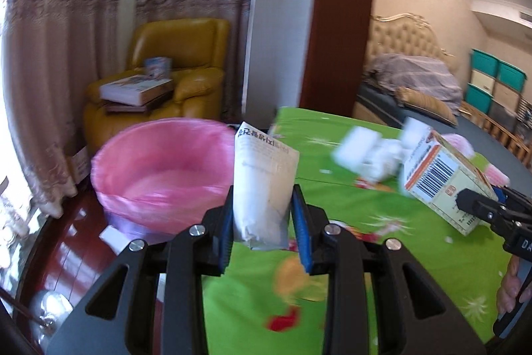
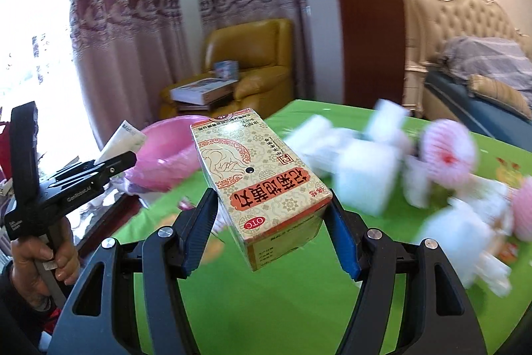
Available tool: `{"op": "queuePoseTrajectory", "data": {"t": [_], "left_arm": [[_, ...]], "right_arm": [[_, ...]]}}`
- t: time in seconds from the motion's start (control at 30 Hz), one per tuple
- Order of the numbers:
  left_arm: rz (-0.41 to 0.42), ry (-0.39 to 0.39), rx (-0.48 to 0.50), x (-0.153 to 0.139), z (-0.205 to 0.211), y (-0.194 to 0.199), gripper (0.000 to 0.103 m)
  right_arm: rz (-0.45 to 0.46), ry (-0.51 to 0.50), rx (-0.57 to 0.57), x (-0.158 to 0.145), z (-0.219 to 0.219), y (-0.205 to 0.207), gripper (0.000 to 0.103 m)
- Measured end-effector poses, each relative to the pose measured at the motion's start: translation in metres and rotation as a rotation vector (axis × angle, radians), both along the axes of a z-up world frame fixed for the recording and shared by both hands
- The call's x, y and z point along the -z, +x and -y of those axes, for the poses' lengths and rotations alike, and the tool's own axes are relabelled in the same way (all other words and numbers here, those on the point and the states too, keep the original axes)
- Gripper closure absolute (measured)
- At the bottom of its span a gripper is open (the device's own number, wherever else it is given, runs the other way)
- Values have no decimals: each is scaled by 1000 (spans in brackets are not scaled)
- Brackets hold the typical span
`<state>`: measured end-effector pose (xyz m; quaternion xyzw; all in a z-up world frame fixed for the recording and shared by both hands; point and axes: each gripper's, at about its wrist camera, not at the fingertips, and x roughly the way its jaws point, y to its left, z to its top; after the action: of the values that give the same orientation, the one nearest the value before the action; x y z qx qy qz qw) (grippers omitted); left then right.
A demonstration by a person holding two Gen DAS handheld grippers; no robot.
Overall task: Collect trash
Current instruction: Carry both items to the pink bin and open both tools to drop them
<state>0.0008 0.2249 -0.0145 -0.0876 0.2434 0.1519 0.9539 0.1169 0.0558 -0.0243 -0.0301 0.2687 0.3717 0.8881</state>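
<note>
Gripping near at hand, we have our left gripper (image 1: 262, 215) clamped on a flattened white paper sachet with black print (image 1: 264, 185), held upright so it can drop clean, and our right gripper (image 2: 271, 222) clasping a cream cardboard medicine box with red ornament (image 2: 257, 175) by its sides, tilted nose-up. Farther off, at eleven o'clock from the sachet, waits the round bin lined with a pink plastic bag (image 1: 159, 168), mouth open at the green patterned tablecloth's (image 1: 382, 255) edge; at one o'clock from the box, white foam blocks (image 2: 362, 175) and pink foam fruit nets (image 2: 449, 155) lie uncollected.
</note>
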Motion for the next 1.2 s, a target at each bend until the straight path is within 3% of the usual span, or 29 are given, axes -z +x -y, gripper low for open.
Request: {"op": "queuePoseTrajectory", "data": {"t": [0.2, 0.57, 0.9, 1.2], "left_arm": [[18, 19, -96, -6, -66, -4, 72], [44, -59, -84, -2, -157, 37, 72], [-14, -38, -85, 13, -187, 67, 72], [-44, -81, -88, 24, -207, 79, 70]], "right_arm": [[7, -29, -66, 0, -72, 15, 40], [4, -88, -121, 8, -184, 52, 39], [-35, -118, -125, 21, -239, 77, 39], [-45, -103, -143, 24, -260, 84, 41]]}}
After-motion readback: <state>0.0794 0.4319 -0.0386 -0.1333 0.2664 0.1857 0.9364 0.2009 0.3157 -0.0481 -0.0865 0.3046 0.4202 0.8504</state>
